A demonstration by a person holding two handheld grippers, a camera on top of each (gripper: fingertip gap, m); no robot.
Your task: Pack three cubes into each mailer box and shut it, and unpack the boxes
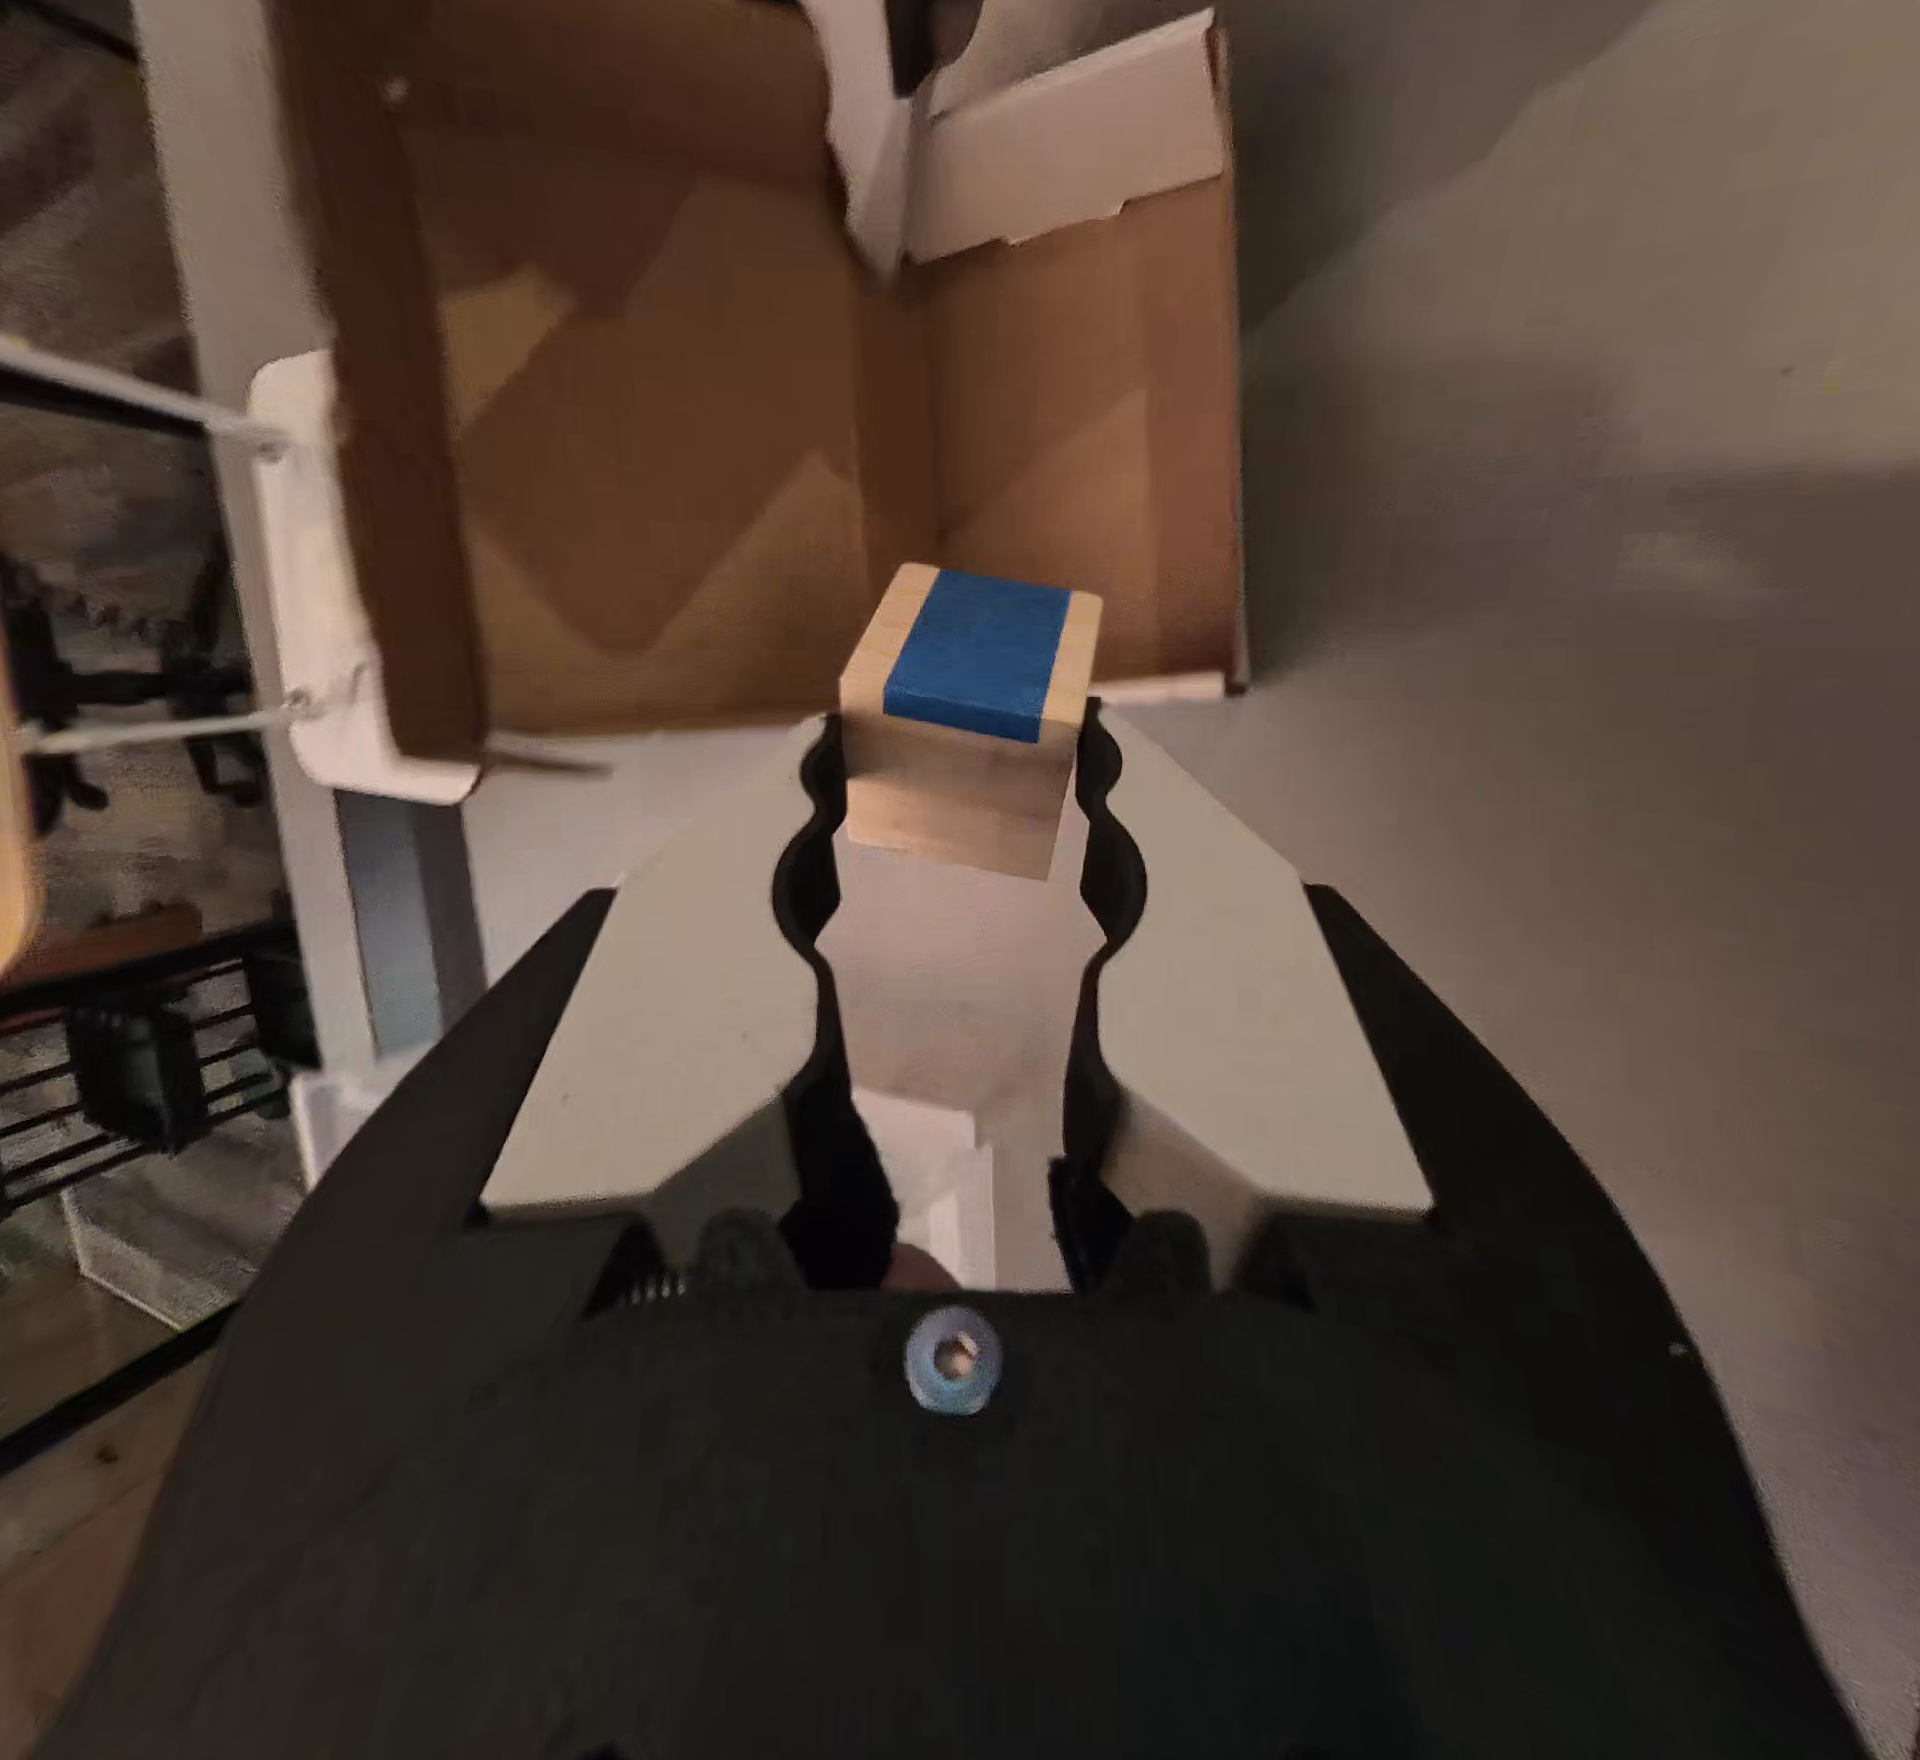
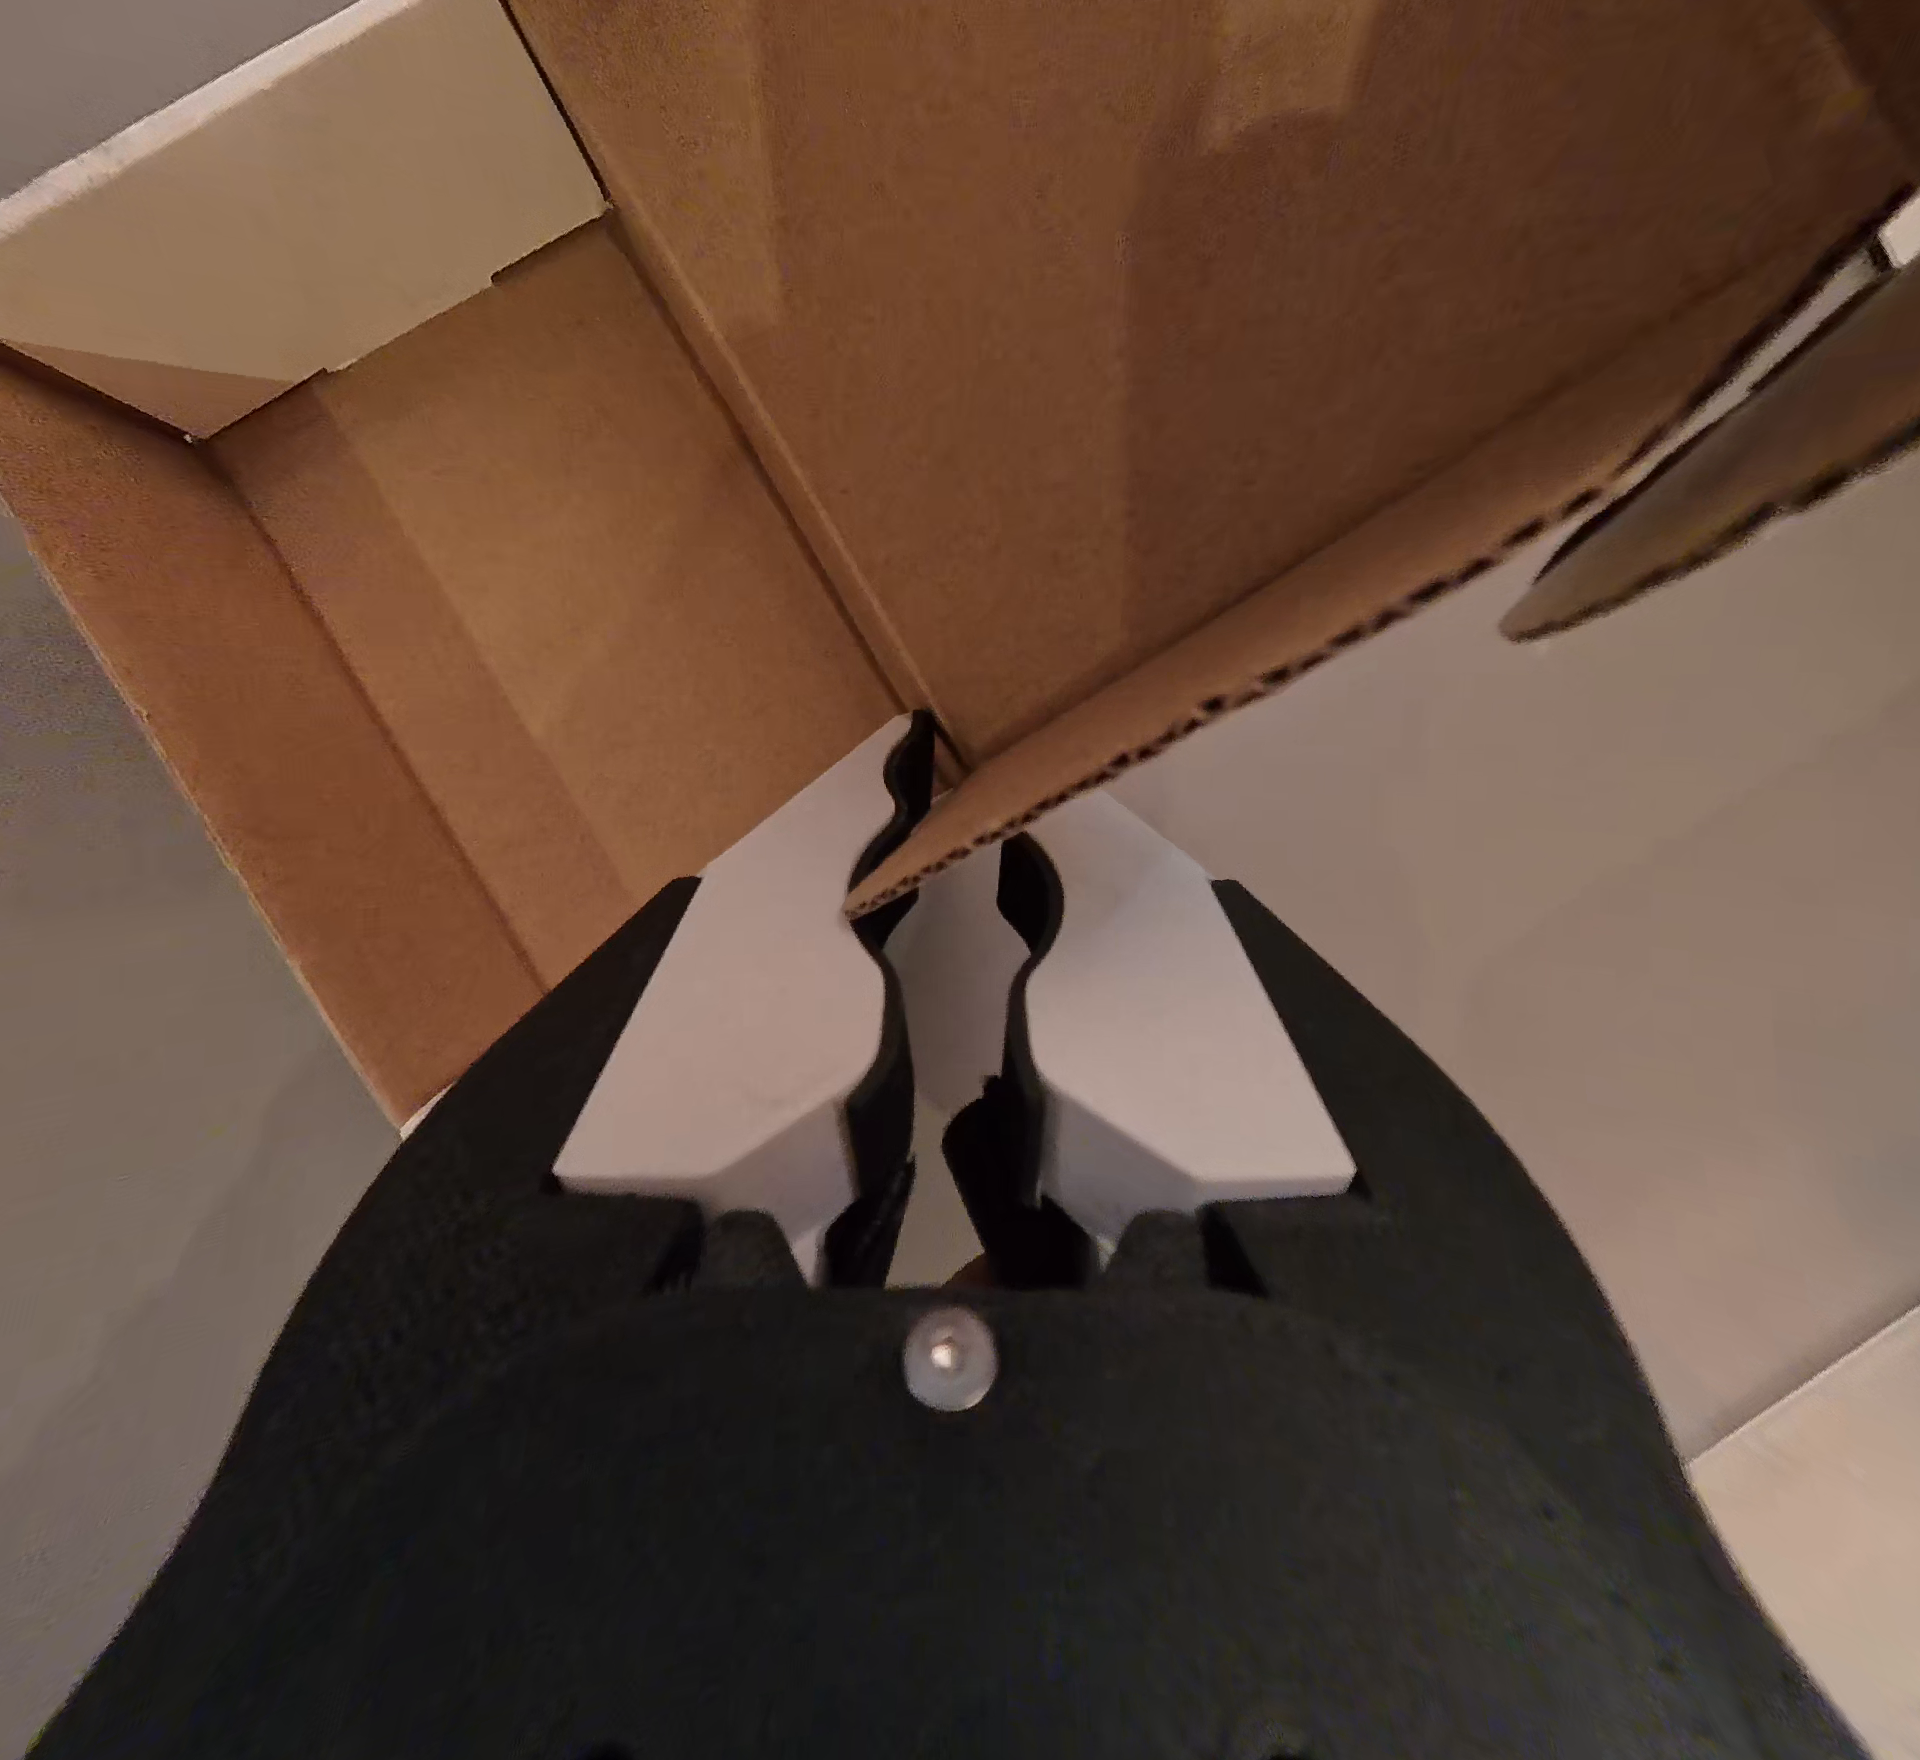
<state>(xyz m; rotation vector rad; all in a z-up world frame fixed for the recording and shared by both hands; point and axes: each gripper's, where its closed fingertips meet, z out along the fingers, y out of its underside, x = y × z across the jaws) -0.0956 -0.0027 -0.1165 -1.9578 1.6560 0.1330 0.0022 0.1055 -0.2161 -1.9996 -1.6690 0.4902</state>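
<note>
Left gripper (image 1: 958, 754): your fingertips clamp the taped wooden cube (image 1: 966, 713) by its near end, just short of the open mailer box (image 1: 644, 422).
Cube risk: so shallow a hold could let it tip out before it clears the wall.
Right gripper (image 2: 940, 837): you pinch the lid (image 2: 1195, 339) by its corner; a slip would drop the lid onto your cube.

Both wrist cameras look forward along their fingers: left from farther back, right close against the shared open brown cardboard mailer box (image 1: 665, 422) (image 2: 1039, 256).
</note>
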